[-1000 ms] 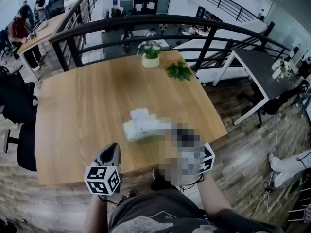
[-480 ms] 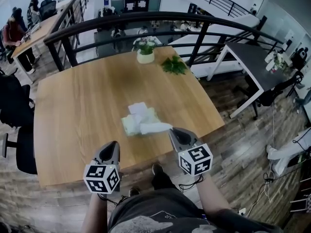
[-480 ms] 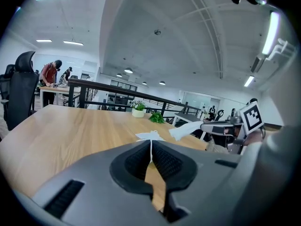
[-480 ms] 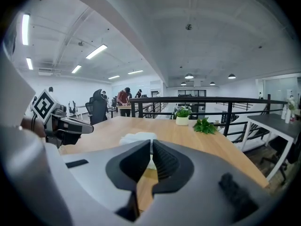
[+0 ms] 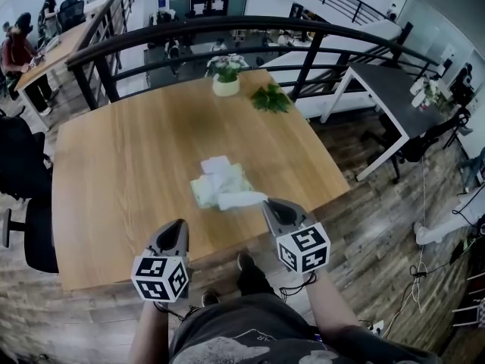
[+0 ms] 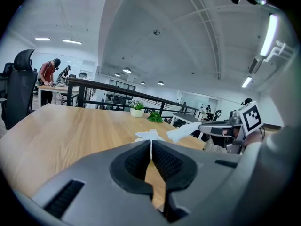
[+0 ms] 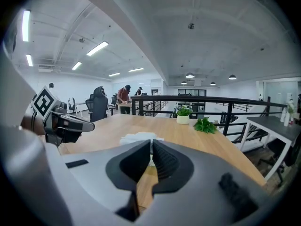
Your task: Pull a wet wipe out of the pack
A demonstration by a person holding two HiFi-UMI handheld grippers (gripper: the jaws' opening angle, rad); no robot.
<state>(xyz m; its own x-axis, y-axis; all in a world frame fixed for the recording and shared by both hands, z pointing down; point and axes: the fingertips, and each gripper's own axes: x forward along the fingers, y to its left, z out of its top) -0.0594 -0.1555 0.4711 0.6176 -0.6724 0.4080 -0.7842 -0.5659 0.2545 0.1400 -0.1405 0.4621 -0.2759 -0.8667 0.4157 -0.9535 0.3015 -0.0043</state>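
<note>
Although the head view blurs details, a soft pale pack [image 5: 215, 188] lies near the wooden bench's [image 5: 121, 165] near edge. In the left gripper view, the left gripper [image 6: 151, 142] is clenched, holding nothing. In the right gripper view, the right gripper [image 7: 151, 147] pinches the crumpled white wipe [image 5: 242, 199], which is mostly hidden there.

A wooden table [image 5: 129, 165] fills the middle. At its far edge stands a potted plant [image 5: 226, 78] in a white pot, with a green sprig [image 5: 270, 98] near it on the right. A black railing [image 5: 227, 27] curves behind. A dark desk [image 5: 386, 97] stands far right, and a black office chair [image 5: 19, 165] stands at the left.
</note>
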